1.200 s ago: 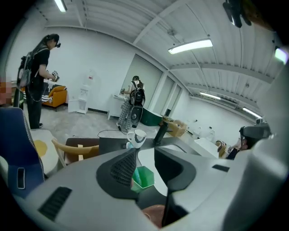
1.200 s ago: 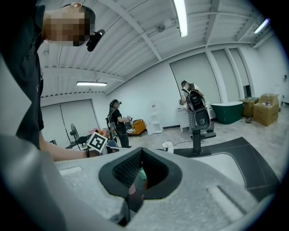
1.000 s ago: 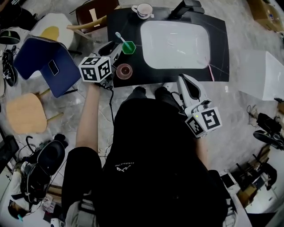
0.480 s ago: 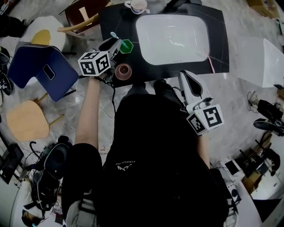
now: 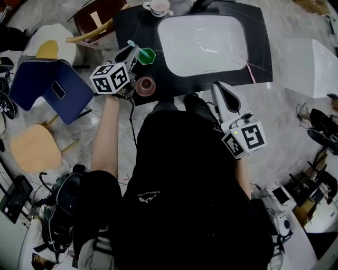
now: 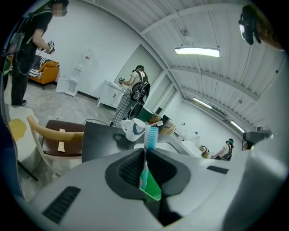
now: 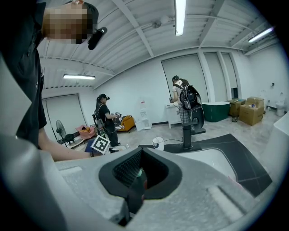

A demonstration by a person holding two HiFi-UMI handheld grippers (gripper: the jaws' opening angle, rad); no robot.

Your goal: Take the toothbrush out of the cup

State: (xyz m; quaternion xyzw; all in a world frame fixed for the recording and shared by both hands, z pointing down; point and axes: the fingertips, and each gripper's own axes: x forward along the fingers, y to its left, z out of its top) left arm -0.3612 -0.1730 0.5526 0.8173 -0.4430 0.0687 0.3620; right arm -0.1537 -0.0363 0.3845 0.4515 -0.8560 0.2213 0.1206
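Observation:
A green cup point(image 5: 148, 55) stands on the black counter point(image 5: 129, 23) left of the white sink point(image 5: 203, 42), with a toothbrush point(image 5: 131, 45) leaning out of it. My left gripper point(image 5: 135, 53) reaches over the cup's left side. In the left gripper view the toothbrush point(image 6: 151, 136) rises with its blue bristle head above the jaws, and its handle runs down between them into the green cup point(image 6: 154, 190). The left gripper point(image 6: 145, 173) is closing, its pads against the handle. My right gripper point(image 5: 221, 90) hangs shut and empty at the counter's front edge, also seen as right gripper point(image 7: 141, 178).
A white mug point(image 5: 157, 6) sits at the counter's back, and a brown round dish point(image 5: 145, 85) near its front left corner. A tap point(image 7: 186, 133) stands behind the sink. A wooden chair point(image 5: 95, 21) and a blue seat point(image 5: 47, 87) are to the left.
My left gripper has moved up to the cup and its jaws have come together on the toothbrush handle. The right gripper has hardly moved.

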